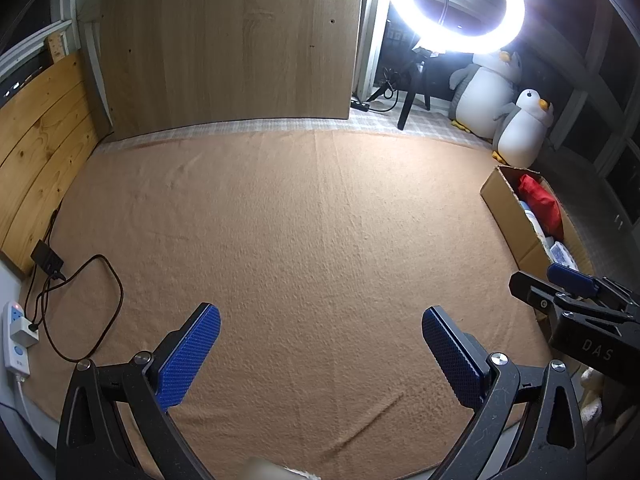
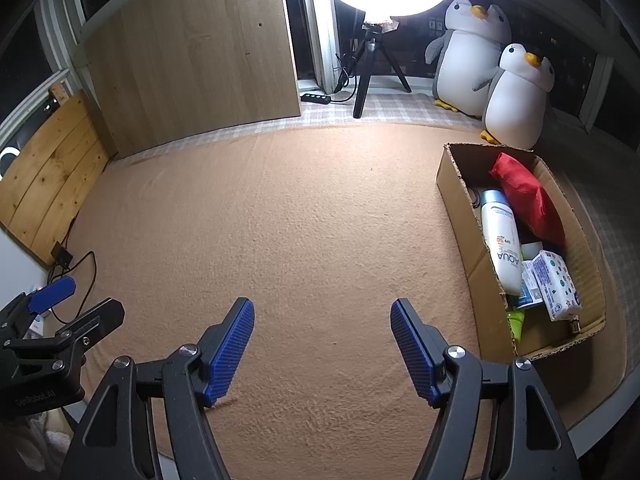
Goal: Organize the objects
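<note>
A cardboard box (image 2: 452,184) stands on the right of the orange blanket (image 2: 280,220). Inside it lie a red pouch (image 2: 528,200), a white spray bottle (image 2: 502,244), a tissue pack (image 2: 558,284) and a green item (image 2: 516,322). The same box (image 1: 508,208) shows at the right of the left wrist view. My right gripper (image 2: 322,346) hovers open over bare blanket, left of the box, nothing between its blue pads. My left gripper (image 1: 320,354) is also open and empty above the blanket. Each gripper appears at the edge of the other's view.
A wooden panel (image 2: 192,56) stands at the back. A ring light on a tripod (image 2: 372,68) and two plush penguins (image 2: 516,100) sit behind the blanket. A power strip (image 1: 16,336) with cables (image 1: 80,292) lies at the left edge beside a pine board (image 1: 40,152).
</note>
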